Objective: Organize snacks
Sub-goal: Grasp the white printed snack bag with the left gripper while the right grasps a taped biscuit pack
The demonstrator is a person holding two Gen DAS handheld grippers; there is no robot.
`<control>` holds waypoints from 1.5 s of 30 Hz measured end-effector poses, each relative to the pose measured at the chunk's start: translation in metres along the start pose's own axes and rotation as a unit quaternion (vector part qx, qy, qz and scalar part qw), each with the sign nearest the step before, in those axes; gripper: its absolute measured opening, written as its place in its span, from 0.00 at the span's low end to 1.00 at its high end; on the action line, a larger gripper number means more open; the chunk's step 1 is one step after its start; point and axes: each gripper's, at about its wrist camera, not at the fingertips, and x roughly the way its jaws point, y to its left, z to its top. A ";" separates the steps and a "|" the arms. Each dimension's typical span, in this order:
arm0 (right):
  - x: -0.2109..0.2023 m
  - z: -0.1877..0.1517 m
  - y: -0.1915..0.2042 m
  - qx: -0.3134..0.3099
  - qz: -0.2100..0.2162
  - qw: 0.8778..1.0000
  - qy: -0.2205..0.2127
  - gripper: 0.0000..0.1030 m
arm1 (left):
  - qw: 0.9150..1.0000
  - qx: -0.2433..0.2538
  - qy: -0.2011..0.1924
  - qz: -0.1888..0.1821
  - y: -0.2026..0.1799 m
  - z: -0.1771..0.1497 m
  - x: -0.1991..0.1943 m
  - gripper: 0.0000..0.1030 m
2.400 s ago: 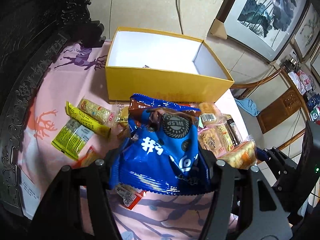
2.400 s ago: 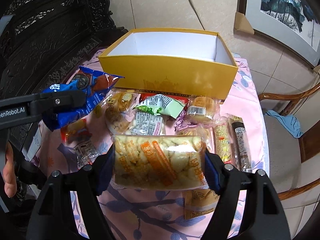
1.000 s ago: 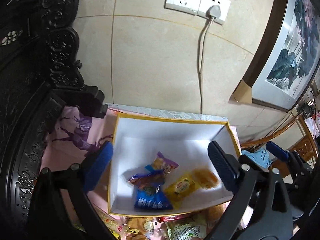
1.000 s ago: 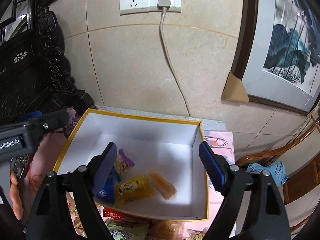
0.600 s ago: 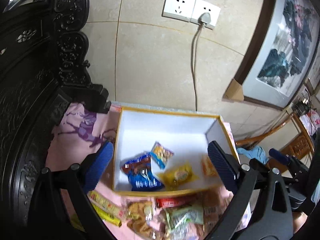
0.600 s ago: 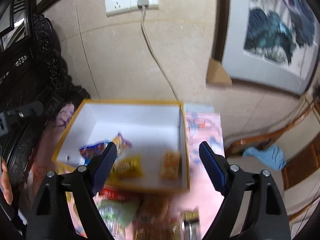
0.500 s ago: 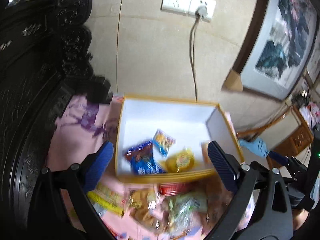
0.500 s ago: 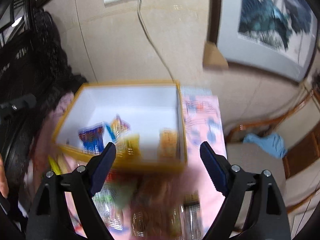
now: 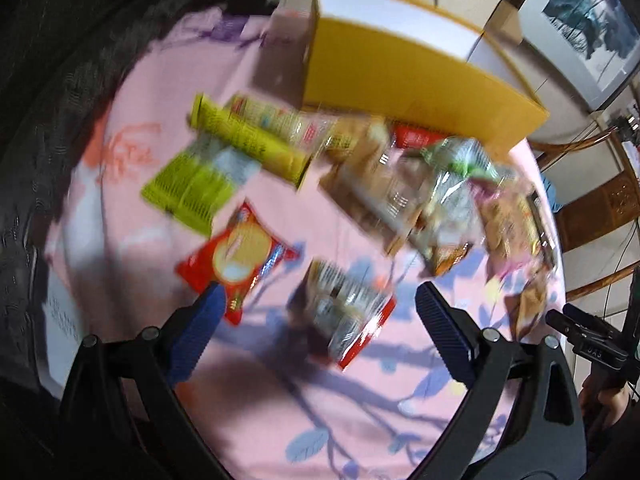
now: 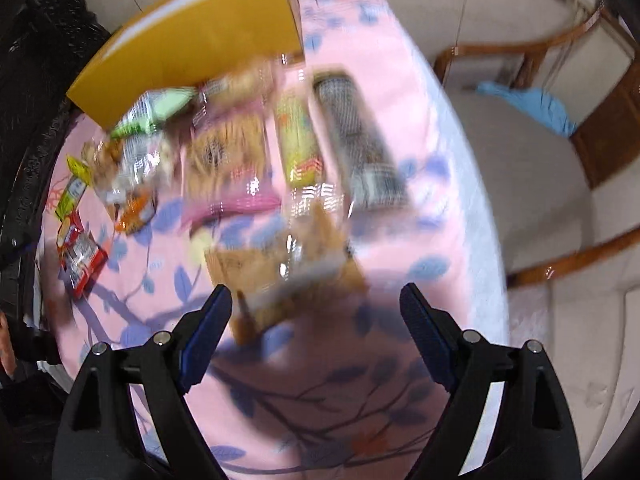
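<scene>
Steeply tilted down, left gripper (image 9: 316, 314), right gripper (image 10: 316, 306), fingers (image 10: 206, 318) spread

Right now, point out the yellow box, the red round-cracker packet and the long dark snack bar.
yellow box (image 9: 412, 80), left wrist view, front wall.
red round-cracker packet (image 9: 238, 256), left wrist view, middle.
long dark snack bar (image 10: 358, 140), right wrist view, middle.
</scene>
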 end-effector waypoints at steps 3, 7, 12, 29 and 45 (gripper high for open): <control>0.010 -0.006 0.010 0.005 0.032 0.999 0.018 0.84 | 1.000 -0.003 0.001 0.002 0.003 -0.006 -0.002 0.94; 0.026 -0.010 0.024 0.007 0.053 0.998 0.037 0.84 | 1.000 0.006 -0.001 0.002 0.002 -0.013 -0.006 0.94; 0.036 0.010 0.024 0.035 0.040 0.999 0.002 0.84 | 1.000 0.007 -0.007 0.003 0.004 -0.016 -0.010 0.94; 0.038 0.003 0.029 0.000 -0.044 0.999 -0.030 0.51 | 0.999 0.039 0.012 -0.022 -0.020 -0.020 0.014 0.94; 0.037 -0.010 0.040 -0.056 -0.056 0.995 -0.056 0.69 | 0.993 0.102 0.001 0.054 -0.051 -0.032 0.066 0.57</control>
